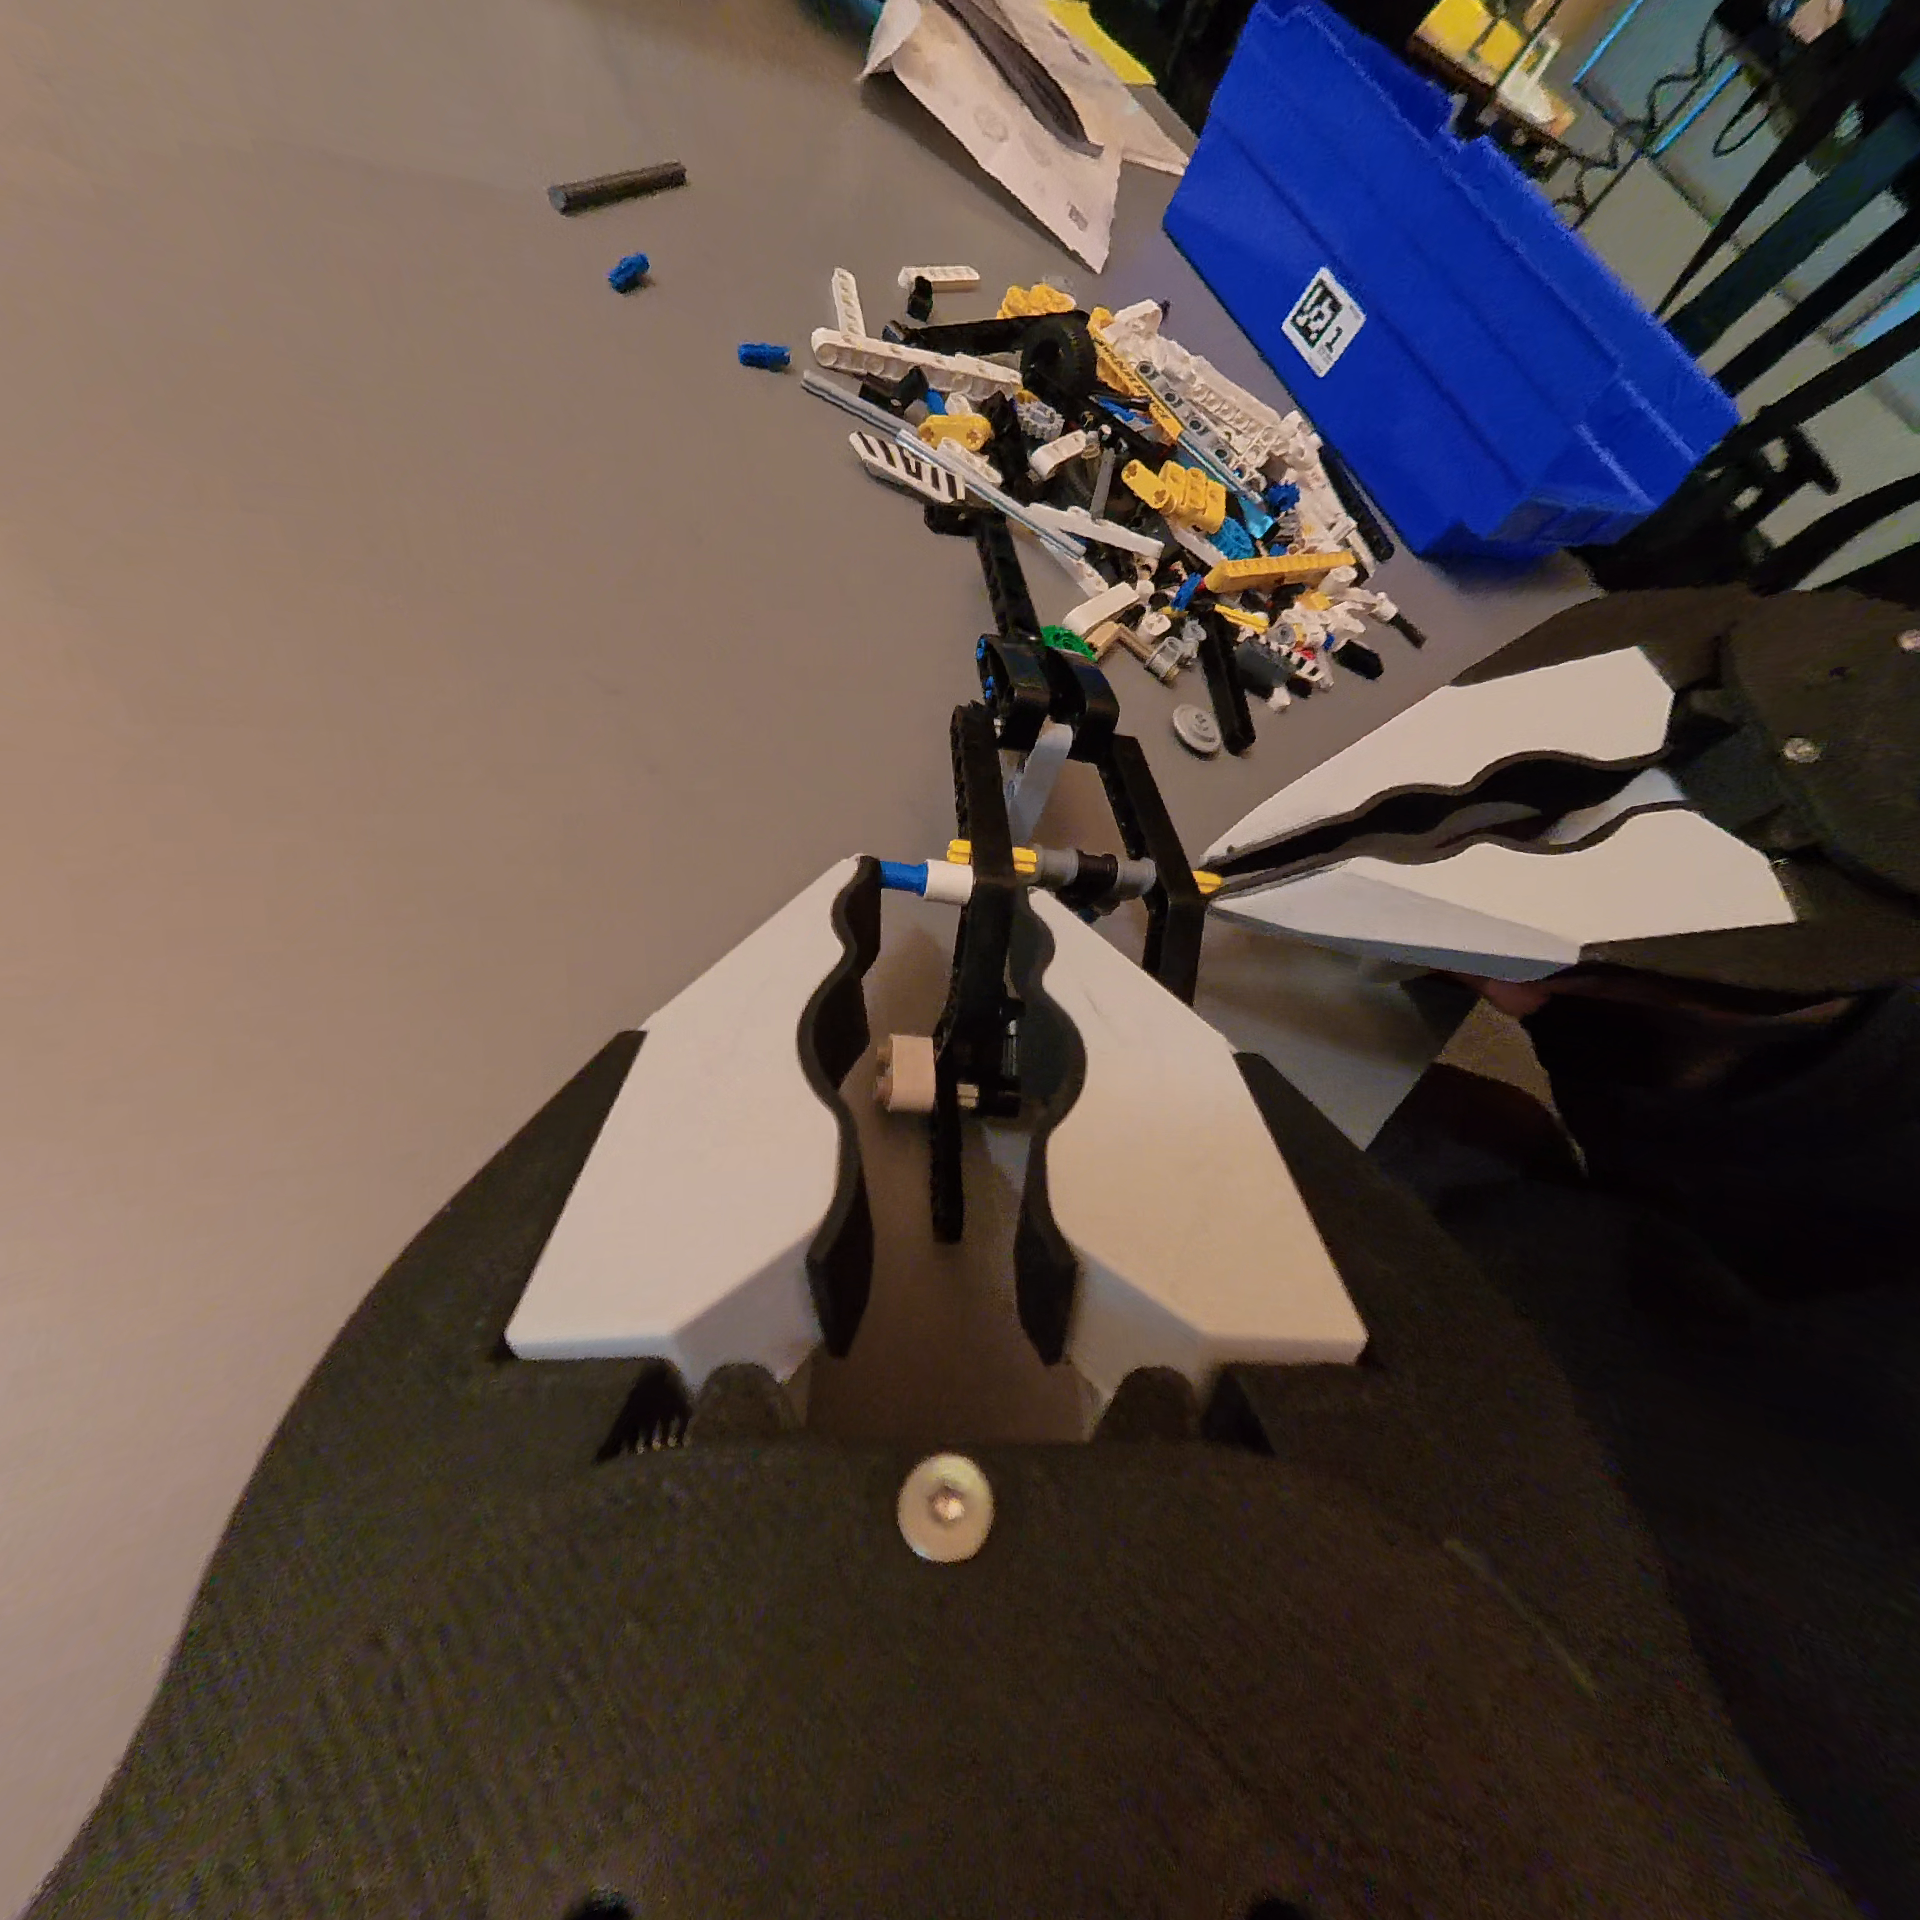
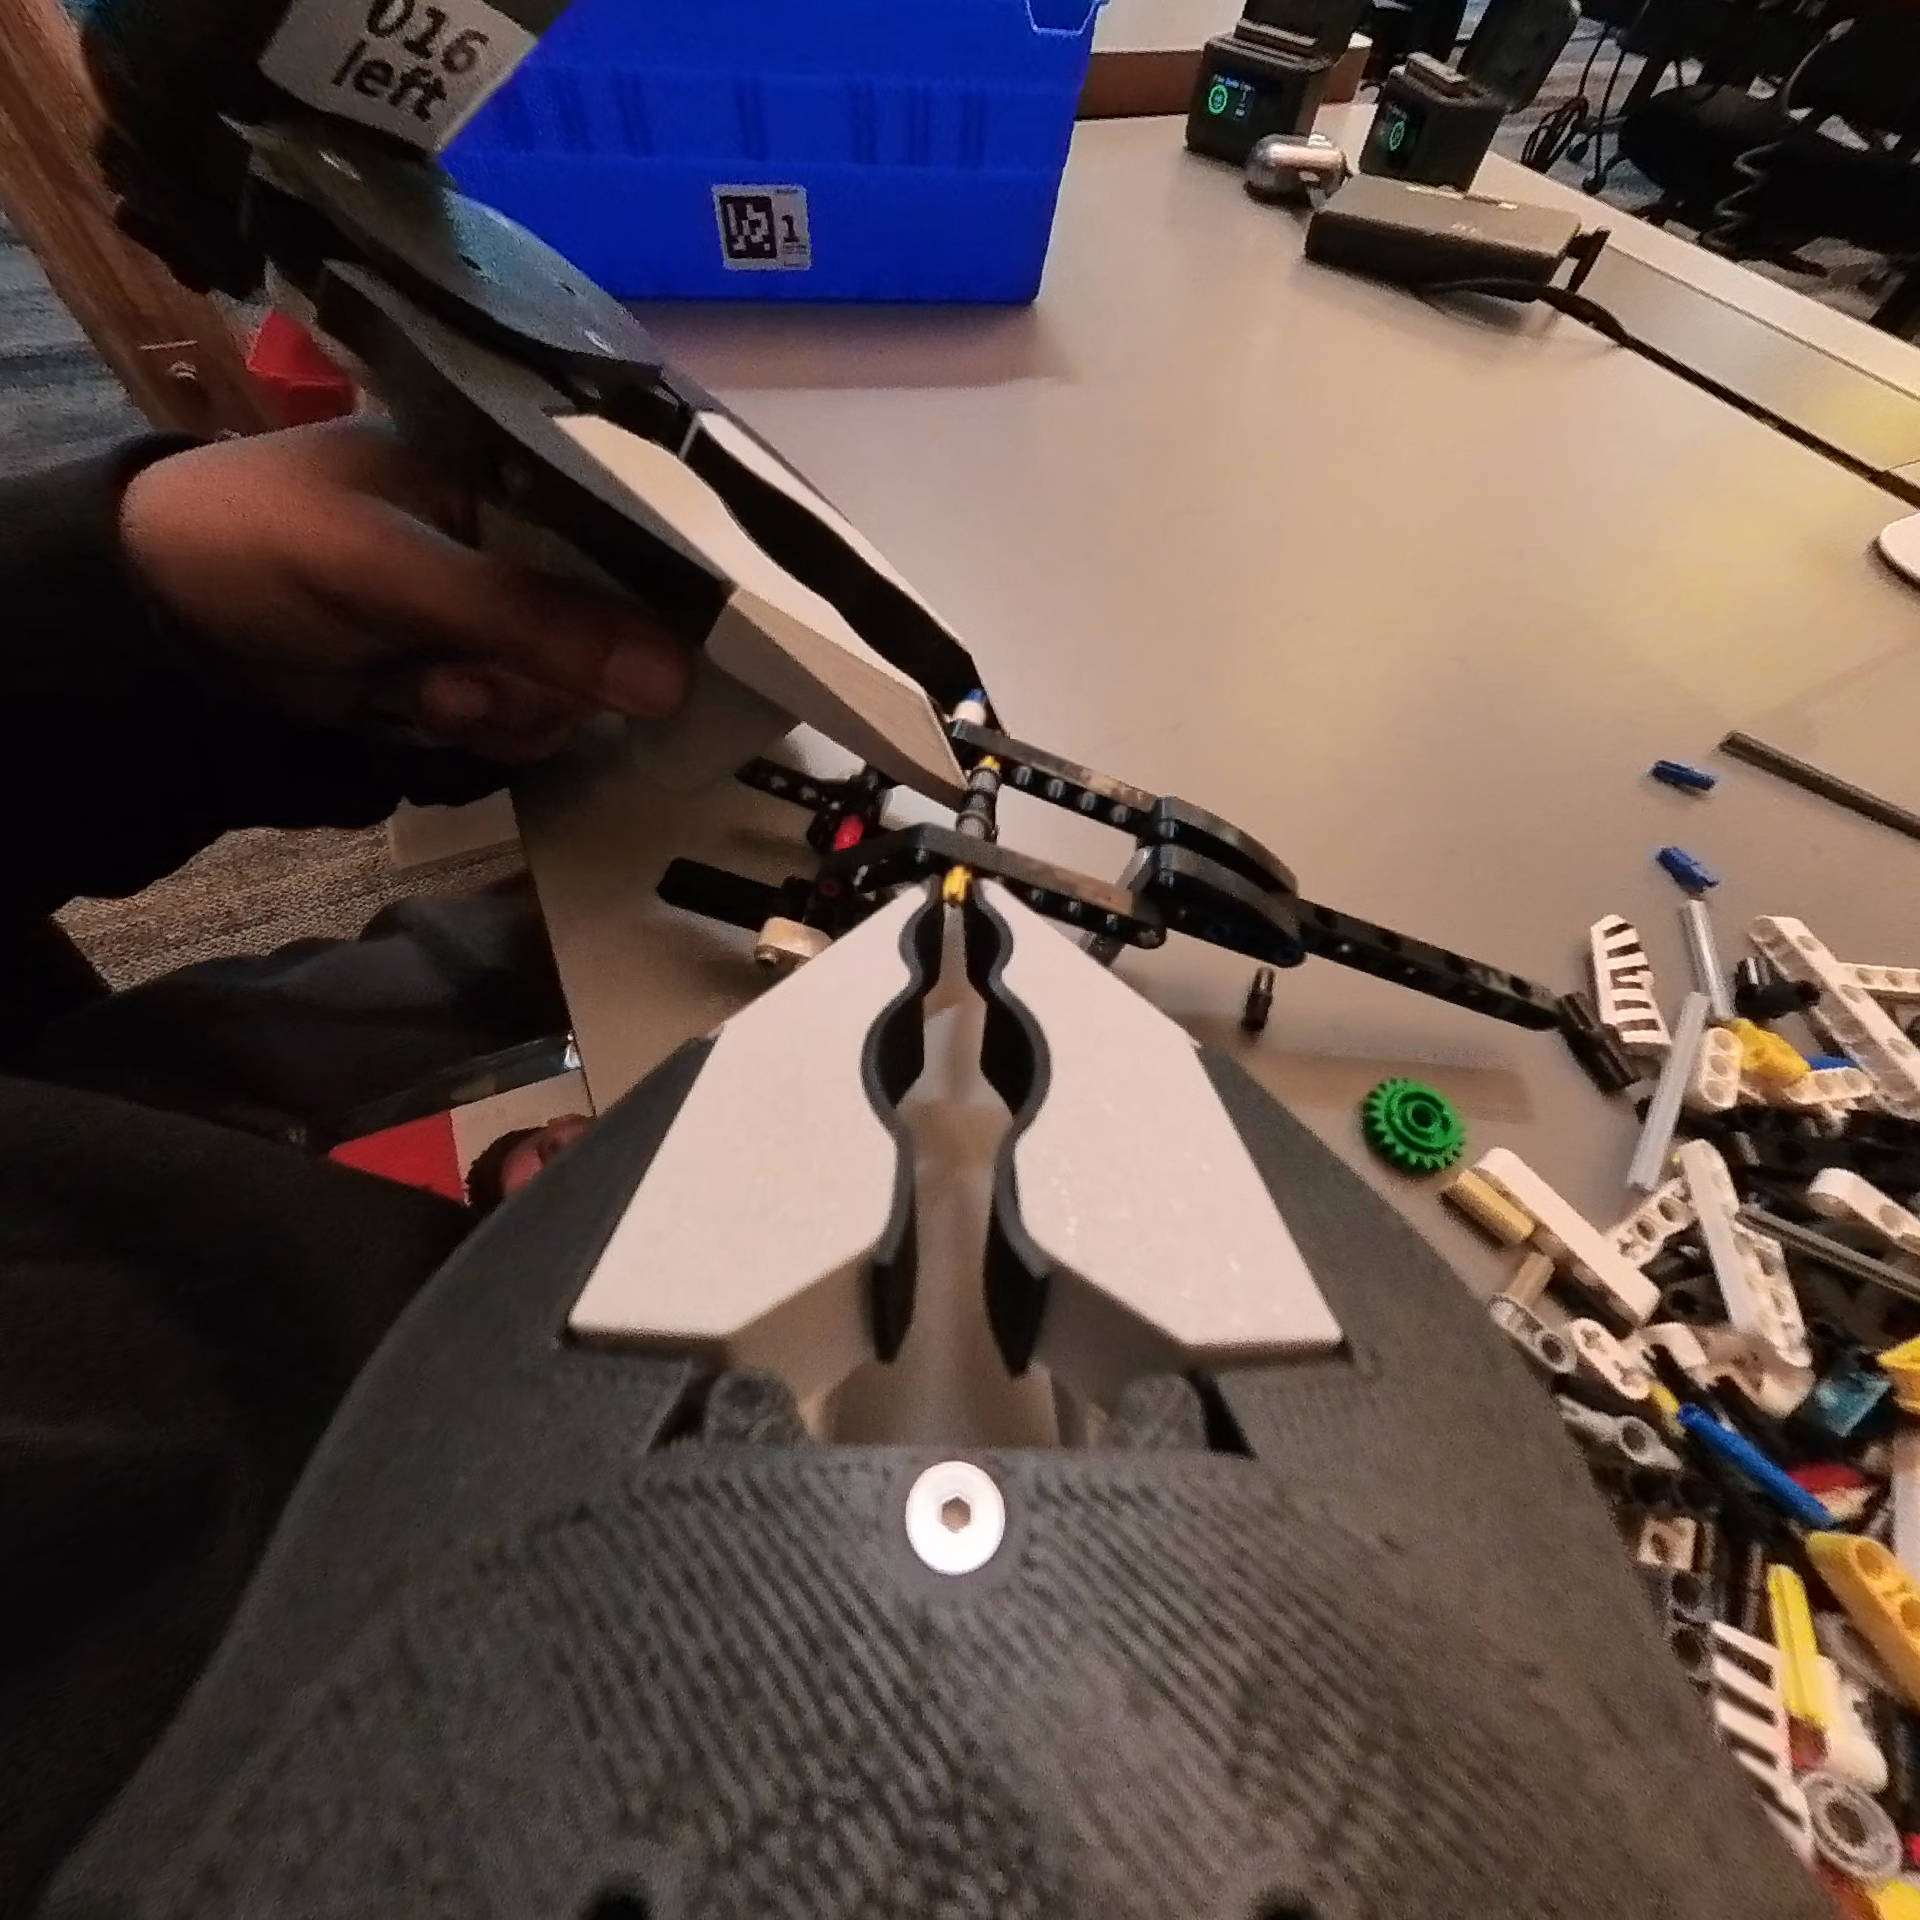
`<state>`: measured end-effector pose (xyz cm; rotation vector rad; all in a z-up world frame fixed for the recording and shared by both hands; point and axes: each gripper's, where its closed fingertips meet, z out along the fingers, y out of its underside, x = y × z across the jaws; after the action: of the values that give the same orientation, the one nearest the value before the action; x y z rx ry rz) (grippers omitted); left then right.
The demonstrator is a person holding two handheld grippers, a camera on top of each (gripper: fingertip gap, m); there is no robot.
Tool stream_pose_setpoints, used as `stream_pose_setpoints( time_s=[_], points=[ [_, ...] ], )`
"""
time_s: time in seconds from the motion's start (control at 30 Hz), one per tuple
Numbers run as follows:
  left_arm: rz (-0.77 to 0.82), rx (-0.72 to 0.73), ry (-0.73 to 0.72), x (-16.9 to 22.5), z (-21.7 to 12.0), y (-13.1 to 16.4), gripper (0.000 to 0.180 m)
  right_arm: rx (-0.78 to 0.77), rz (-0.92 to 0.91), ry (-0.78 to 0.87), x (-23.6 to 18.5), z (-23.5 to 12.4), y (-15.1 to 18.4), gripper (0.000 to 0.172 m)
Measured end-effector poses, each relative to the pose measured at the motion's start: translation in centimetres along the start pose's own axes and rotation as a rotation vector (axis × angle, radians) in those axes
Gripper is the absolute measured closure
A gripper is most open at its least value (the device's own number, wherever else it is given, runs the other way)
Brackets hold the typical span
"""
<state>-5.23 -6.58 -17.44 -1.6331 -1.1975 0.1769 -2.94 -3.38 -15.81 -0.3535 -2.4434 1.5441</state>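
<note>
Black beam frame (image 1: 1049, 790), built from toy construction pieces, sits centre frame in both views, held between the two grippers just above the grey table (image 1: 312, 623). A cross axle (image 1: 1039, 873) runs through both side beams, w/ blue and white bushes on its left end, grey and black sleeves mid-span, and a yellow tip (image 2: 954, 883) poking out the far side.

Left gripper (image 1: 961, 883): fingers pressed in on the axle stack and one black beam; the left pad meets the blue end, the right finger lies against the beam's other side. A tan round piece (image 1: 902, 1075) sits lower down between the fingers.

Right gripper (image 2: 951, 902): tips pinched almost together on the yellow tip; in the left wrist view it comes in from the right edge, tips at that same tip.

Loose parts pile (image 1: 1122, 468) (white, yellow, black, blue) lies upper centre of the left view and lower right of the right view, w/ a green gear (image 2: 1415, 1125) at its edge. Blue bin (image 1: 1455, 312) behind it carries a white sticker w/ a square black code marker and a digit. A white tag w/ printed characters sits on the left gripper's body, upper left of the right view. A hand (image 2: 416, 603) grips that tool. Folded instruction sheets (image 1: 1039, 125) lie top centre; two small blue pins (image 1: 629, 270) and a dark rod (image 1: 618, 187) upper left.
</note>
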Motion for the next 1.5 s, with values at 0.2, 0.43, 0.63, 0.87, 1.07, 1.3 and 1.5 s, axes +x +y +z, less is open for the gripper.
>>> stream_pose_setpoints(
  time_s=[0.2,0.43,0.63,0.87,1.07,1.3,1.5],
  points=[
    [0.022,0.052,-0.235,-3.0,-1.2,-0.8,0.160,-0.011,0.019,0.011,-0.1,-0.7,0.5,0.172],
    [0.048,0.131,-0.280,-5.1,-3.8,-2.2,0.161,0.093,0.127,0.077,1.8,-3.0,-0.1,0.172],
    [0.239,0.121,-0.333,-3.3,-3.0,-2.3,0.160,0.103,0.005,0.072,-0.2,-0.2,-1.7,0.151],
    [0.360,0.097,-0.340,-1.9,-2.3,-1.9,0.160,0.084,-0.034,0.051,0.0,1.6,-2.9,0.154],
    [0.439,0.106,-0.318,-0.6,-1.9,-1.8,0.160,0.027,0.102,-0.020,0.0,3.3,-2.5,0.152],
    [0.507,0.084,-0.346,-0.2,-1.6,-1.4,0.160,-0.044,0.041,0.013,0.1,3.8,-1.5,0.161],
    [0.470,0.075,-0.301,-0.1,-1.5,-1.2,0.159,-0.037,-0.016,0.015,0.0,3.7,-1.2,0.166]
  ],
)
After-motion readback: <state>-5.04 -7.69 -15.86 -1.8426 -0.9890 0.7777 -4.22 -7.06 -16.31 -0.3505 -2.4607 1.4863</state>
